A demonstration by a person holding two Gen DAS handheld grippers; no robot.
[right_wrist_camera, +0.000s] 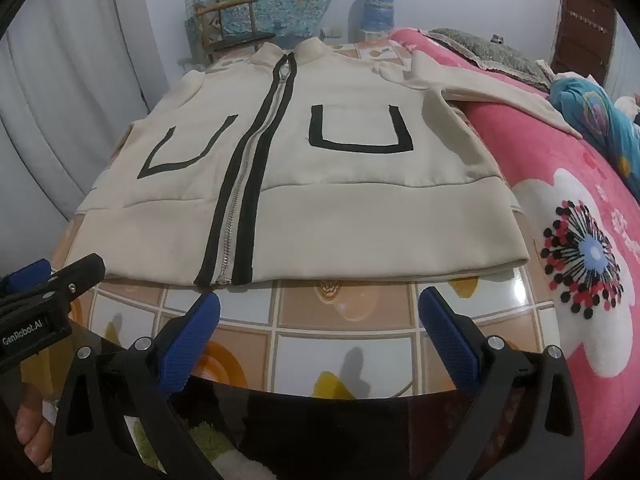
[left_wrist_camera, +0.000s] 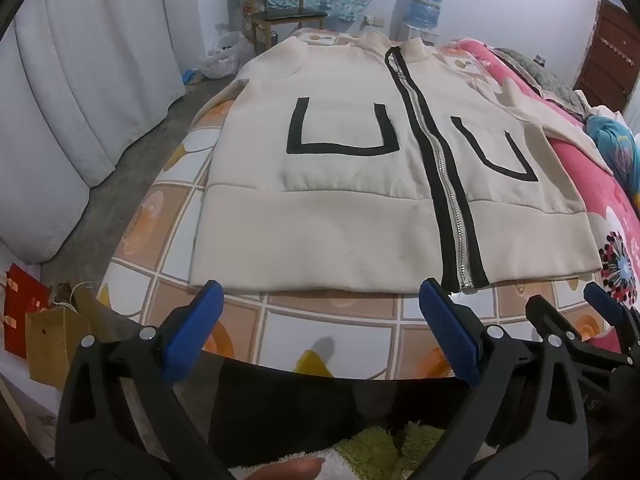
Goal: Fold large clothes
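A cream zip-up jacket (left_wrist_camera: 320, 208) (right_wrist_camera: 340, 184) with black pocket outlines and a black-edged zipper lies flat, front up, on the bed, collar at the far end. Its right sleeve drapes onto the pink blanket (right_wrist_camera: 580, 200). My left gripper (left_wrist_camera: 320, 304) hovers open just short of the hem, left of the zipper, nothing between its blue pads. Beyond the hem's right half, my right gripper (right_wrist_camera: 320, 312) is open too and holds nothing. In the left wrist view the right gripper (left_wrist_camera: 600, 304) shows at the right edge; the left gripper (right_wrist_camera: 36, 280) shows at the left in the right wrist view.
The bed carries a tile-patterned sheet (left_wrist_camera: 320, 320). White curtains (left_wrist_camera: 80, 100) hang at the left, paper bags (left_wrist_camera: 44, 328) on the floor below. A wooden chair (left_wrist_camera: 280, 12) and a water dispenser (left_wrist_camera: 424, 8) stand past the bed. Blue bedding (right_wrist_camera: 592, 120) lies at the right.
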